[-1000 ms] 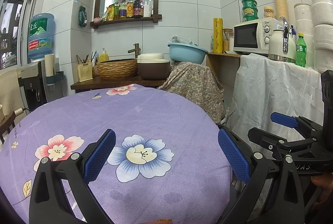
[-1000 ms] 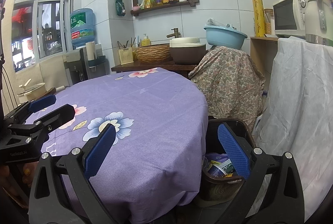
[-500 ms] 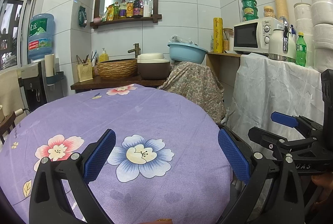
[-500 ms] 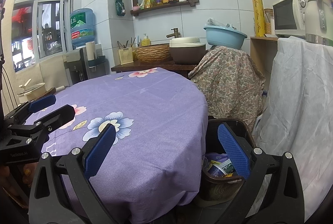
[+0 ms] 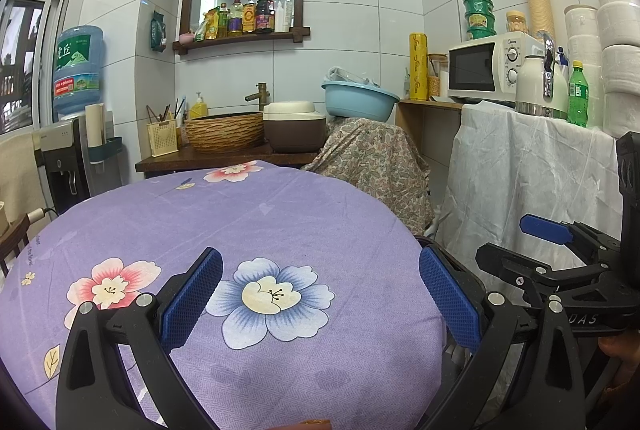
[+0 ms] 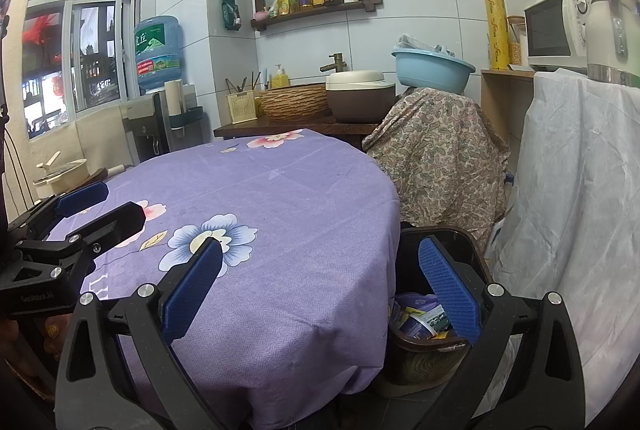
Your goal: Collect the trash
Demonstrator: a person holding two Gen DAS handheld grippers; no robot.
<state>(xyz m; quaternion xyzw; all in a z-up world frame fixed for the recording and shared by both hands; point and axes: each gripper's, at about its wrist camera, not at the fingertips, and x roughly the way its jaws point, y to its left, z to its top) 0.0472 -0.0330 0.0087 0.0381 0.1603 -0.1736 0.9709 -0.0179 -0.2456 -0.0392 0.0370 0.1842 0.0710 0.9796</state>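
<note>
A round table (image 5: 280, 214) fills the foreground, draped in a lilac woven cloth with a fine herringbone texture and printed with large blue, cream and pink blossoms. The left gripper (image 5: 320, 290) hangs low over the near part of the cloth, level and pointing toward the far wall; its jaws stand wide apart with nothing between them, and its fingers (image 5: 192, 296) are flat blue pads with a knurled rubber face set on black angular frames with silver screws. The right gripper (image 6: 320, 284) sits over the table's right edge, equally wide open and empty, one pad above the cloth and the other above a dark brown trash bin (image 6: 424, 354) that stands on the floor just beside the table's hanging cloth. Inside the bin lies crumpled trash (image 6: 420, 314): a bluish-purple wrapper and a printed packet. In each wrist view the other gripper shows at the side, held roughly level beside its partner. Behind the table are a paisley-covered mound (image 6: 436, 154) topped by a smooth pale blue plastic basin (image 6: 432, 66), a ribbed wicker basket (image 5: 224, 132), and a crinkled white sheet (image 5: 520, 174) under a glossy microwave (image 5: 486, 68).
</note>
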